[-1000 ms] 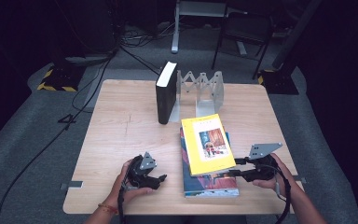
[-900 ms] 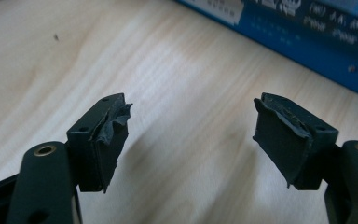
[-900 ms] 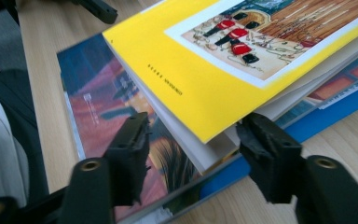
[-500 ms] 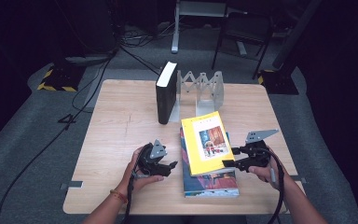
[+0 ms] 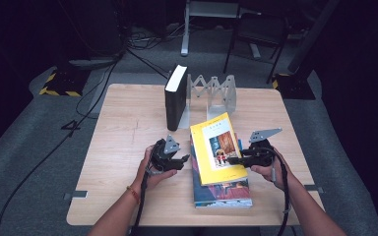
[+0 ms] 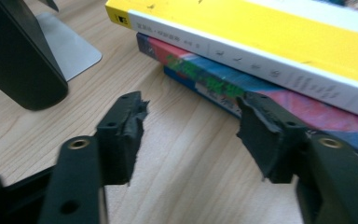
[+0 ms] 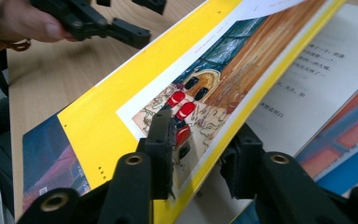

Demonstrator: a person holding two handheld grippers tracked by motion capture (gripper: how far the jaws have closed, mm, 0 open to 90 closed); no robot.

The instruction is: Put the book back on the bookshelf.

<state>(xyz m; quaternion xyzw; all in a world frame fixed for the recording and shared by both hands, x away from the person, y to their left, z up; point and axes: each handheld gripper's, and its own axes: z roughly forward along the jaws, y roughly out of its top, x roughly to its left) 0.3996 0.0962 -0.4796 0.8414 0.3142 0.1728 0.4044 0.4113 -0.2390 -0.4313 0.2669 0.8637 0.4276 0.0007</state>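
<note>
High view: right hand-held gripper (image 5: 232, 160) pinches the yellow book (image 5: 216, 147) cover, lifted off the colourful book (image 5: 224, 189) on the tabletop (image 5: 123, 128). Left hand-held gripper (image 5: 186, 160) jaws wide, beside the stack. Black book (image 5: 175, 97) upright in rack (image 5: 216, 91).

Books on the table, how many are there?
3, maybe more hidden in the pile. A black book stands upright beside the grey rack. A yellow book lies on a colourful book, its cover lifted by the right hand-held gripper.

A dim lab or studio: a lone wooden table (image 5: 128, 123) on grey carpet (image 5: 24, 147), loose cables (image 5: 103, 73), metal stand legs (image 5: 184, 29) and hazard-striped tape (image 5: 56, 88) against darkness.
</note>
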